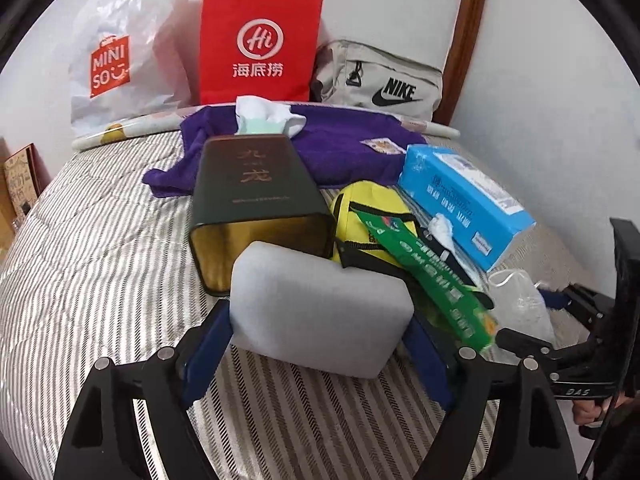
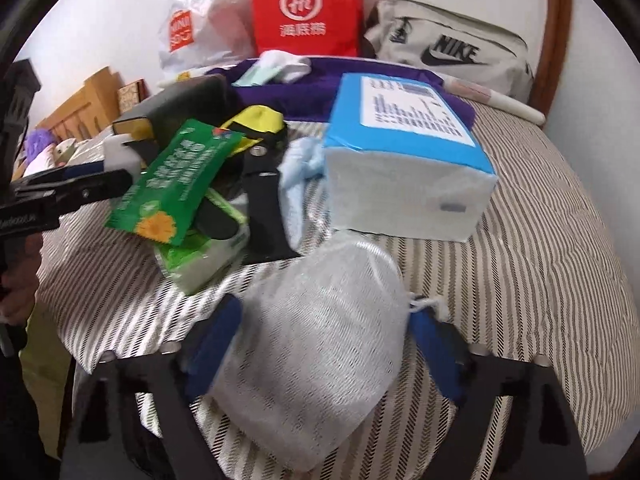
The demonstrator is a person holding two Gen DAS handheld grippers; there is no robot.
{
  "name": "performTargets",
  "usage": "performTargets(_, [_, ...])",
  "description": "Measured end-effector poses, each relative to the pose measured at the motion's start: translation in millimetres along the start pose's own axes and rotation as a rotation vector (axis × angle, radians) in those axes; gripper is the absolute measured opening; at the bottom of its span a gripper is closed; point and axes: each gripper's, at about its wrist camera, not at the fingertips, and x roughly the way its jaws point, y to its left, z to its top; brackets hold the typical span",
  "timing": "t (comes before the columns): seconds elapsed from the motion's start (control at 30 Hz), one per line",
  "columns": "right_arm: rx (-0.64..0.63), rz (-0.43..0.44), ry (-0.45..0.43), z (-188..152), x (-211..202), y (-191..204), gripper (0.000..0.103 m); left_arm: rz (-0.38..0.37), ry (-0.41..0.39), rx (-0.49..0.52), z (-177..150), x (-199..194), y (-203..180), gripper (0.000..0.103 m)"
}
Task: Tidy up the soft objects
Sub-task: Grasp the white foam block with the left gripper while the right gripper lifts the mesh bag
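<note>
Striped bedding (image 1: 100, 280) covers the bed, bags lined along the wall at the frame top. Left tongs (image 1: 320, 344) clasp a grey foam block (image 1: 320, 312) at lower centre; right tongs (image 2: 324, 344) straddle a white mesh pouch (image 2: 320, 360), pads touching its sides.

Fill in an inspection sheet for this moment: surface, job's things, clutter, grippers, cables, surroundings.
Surface: striped quilt on a bed.
Job's things: grey foam block between the left gripper pads; white mesh pouch between the right gripper pads.
Clutter: dark tin, green packet, blue tissue pack, purple cloth, yellow pouch.
Grippers: left closed on the block; right around the pouch, grip unclear.
Cables: nothing seen.
Surroundings: Miniso bag, red paper bag, Nike bag against the wall.
</note>
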Motion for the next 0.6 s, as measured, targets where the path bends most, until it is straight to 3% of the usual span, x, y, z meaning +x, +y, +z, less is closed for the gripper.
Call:
performTargets(0.07, [-0.014,0.011,-0.009,-0.5,-2.1,1.7,0.059,-0.012,-0.001,-0.02,0.3,-6.0,2.3,0.082])
performTargets(0.13, [-0.023,0.023,-0.016,-1.0,-4.6,3.8,0.036,-0.018,0.001,-0.031,-0.1,-9.8,3.5,0.082])
performTargets(0.17, [-0.026,0.026,-0.016,-0.9,-5.3,4.5,0.03,-0.01,0.001,-0.037,-0.6,-11.7,4.0,0.082])
performTargets(0.2, [-0.031,0.026,-0.016,-1.1,-6.1,5.0,0.016,-0.005,0.0,-0.041,-1.0,-13.0,4.2,0.082])
performTargets(0.23, [-0.031,0.034,-0.014,-1.4,-6.9,5.0,0.01,-0.001,-0.004,-0.045,-1.4,-15.1,4.6,0.082])
performTargets(0.6, [0.025,0.048,-0.009,-2.8,-24.3,-10.2,0.005,0.014,-0.041,-0.088,-1.2,-40.8,9.0,0.081])
